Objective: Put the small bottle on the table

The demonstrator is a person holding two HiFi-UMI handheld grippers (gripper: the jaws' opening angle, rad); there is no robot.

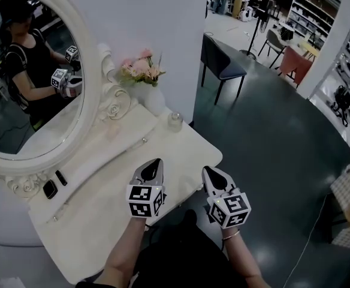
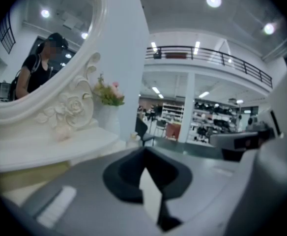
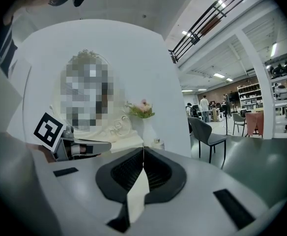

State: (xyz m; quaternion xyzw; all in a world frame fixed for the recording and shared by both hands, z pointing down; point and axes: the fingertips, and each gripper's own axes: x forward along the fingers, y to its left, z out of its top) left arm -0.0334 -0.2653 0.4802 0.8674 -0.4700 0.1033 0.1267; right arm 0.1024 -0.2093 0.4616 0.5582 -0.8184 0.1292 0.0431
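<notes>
Both the left gripper (image 1: 153, 165) and the right gripper (image 1: 211, 174) are clenched on nothing and hover side by side over the worktop's (image 1: 103, 212) near edge, probably because the small bottle (image 1: 175, 121) already stands well ahead of them, beside the vase (image 1: 149, 98).

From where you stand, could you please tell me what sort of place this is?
Probably a large showroom or shop hall with a staged dressing corner: a white dressing table with an ornate oval mirror and flowers, while display shelving and a chair stand on the open dark floor beyond.
</notes>
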